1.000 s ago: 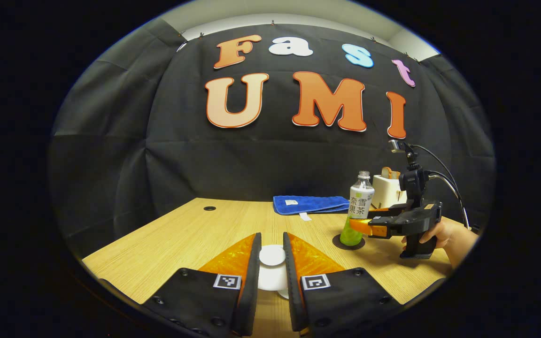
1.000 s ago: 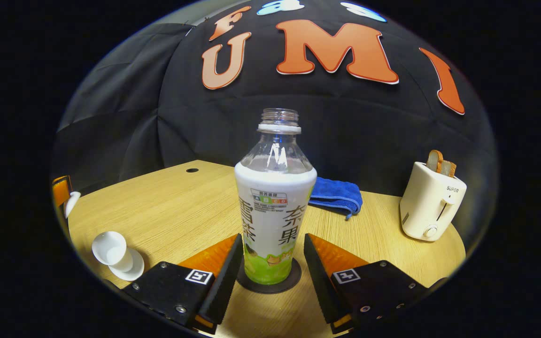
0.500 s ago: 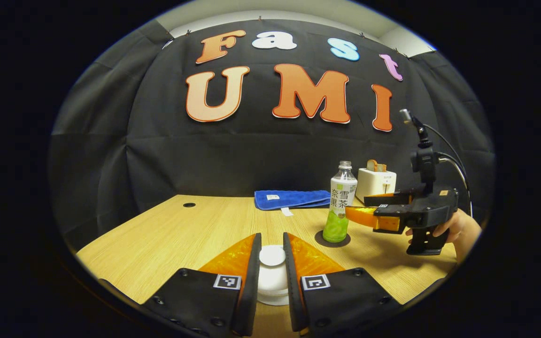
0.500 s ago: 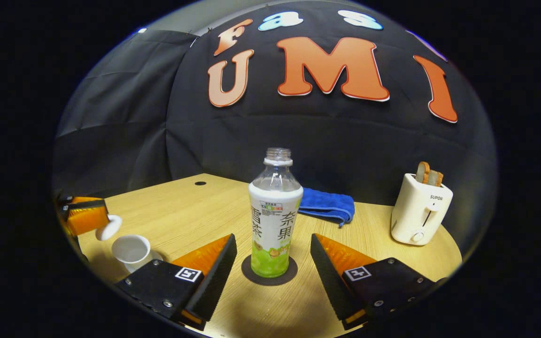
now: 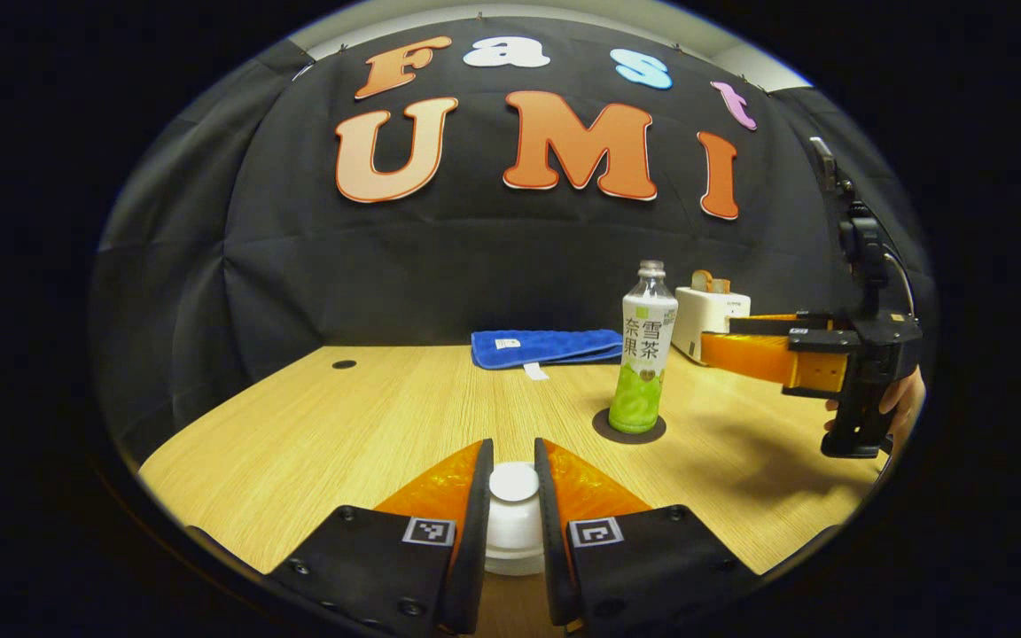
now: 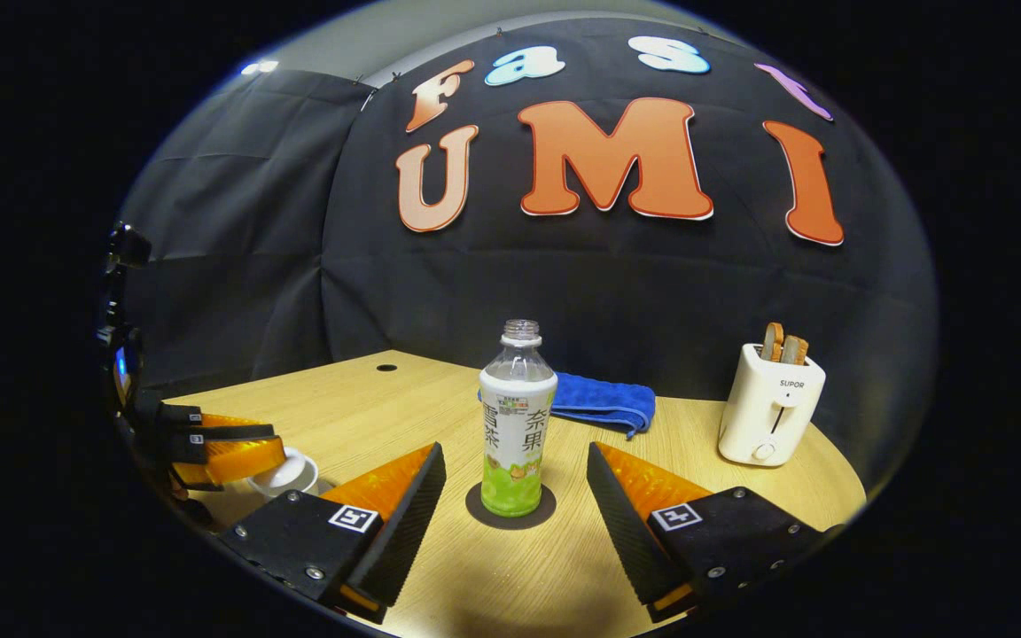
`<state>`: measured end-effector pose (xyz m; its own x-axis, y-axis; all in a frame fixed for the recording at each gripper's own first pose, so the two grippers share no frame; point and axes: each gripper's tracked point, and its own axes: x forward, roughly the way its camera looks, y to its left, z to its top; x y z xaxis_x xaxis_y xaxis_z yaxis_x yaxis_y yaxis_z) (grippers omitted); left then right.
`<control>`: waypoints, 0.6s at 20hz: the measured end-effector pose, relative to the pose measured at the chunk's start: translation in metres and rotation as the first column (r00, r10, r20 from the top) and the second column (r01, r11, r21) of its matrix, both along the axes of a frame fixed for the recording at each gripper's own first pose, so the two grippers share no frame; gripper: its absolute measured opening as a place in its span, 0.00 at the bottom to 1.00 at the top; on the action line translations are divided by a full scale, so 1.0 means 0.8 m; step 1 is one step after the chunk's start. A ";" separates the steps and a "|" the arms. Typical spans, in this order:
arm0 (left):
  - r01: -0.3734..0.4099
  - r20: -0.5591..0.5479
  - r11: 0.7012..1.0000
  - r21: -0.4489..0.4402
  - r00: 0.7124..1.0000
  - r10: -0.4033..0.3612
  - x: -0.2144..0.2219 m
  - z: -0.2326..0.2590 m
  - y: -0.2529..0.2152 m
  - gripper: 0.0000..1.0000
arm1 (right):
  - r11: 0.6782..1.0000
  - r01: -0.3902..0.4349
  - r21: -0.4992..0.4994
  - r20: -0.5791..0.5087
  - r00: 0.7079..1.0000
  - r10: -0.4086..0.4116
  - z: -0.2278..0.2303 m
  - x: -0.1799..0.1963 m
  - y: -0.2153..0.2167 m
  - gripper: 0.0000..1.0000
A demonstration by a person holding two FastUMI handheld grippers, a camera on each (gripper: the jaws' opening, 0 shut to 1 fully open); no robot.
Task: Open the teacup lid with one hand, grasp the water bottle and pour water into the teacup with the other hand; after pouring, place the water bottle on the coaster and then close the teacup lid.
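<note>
White lid (image 5: 513, 483) between left fingers (image 5: 473, 496).

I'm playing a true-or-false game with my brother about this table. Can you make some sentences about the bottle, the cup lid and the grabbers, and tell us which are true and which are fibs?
1. The water bottle stands upright on the dark round coaster. True.
2. The right gripper is squeezing the bottle. False: its fingers are spread wide, apart from the bottle on both sides.
3. The left gripper has the white teacup lid between its fingers. True.
4. The bottle has a cap on. False: its neck is open.
5. The blue towel lies under the bottle. False: it lies farther back on the table, near the wall.
6. The white toaster has bread slices sticking out of it. True.
</note>
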<state>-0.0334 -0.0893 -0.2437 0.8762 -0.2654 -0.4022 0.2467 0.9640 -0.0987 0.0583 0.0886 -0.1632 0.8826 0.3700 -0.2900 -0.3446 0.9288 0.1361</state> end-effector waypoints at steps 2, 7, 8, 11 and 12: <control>0.000 -0.012 1.000 0.016 1.000 0.000 -0.001 -0.007 0.001 0.31 | 1.000 -0.002 0.004 0.005 1.000 0.002 0.002 -0.008 -0.004 0.96; 0.007 -0.023 1.000 0.031 1.000 -0.006 0.001 -0.015 -0.002 0.33 | 1.000 0.003 0.005 0.014 1.000 -0.003 0.008 -0.018 -0.009 0.96; 0.005 -0.022 0.999 0.036 1.000 -0.005 0.000 -0.014 -0.001 0.34 | 1.000 0.003 0.004 0.018 1.000 -0.003 0.009 -0.019 -0.010 0.96; 0.006 -0.015 0.999 0.045 1.000 -0.005 0.000 -0.010 -0.001 0.39 | 1.000 0.006 -0.002 0.032 0.999 -0.006 0.015 -0.025 -0.013 0.96; 0.004 -0.009 0.999 0.044 1.000 -0.003 0.002 -0.005 0.000 0.45 | 1.000 0.009 -0.002 0.035 0.999 -0.009 0.017 -0.026 -0.016 0.96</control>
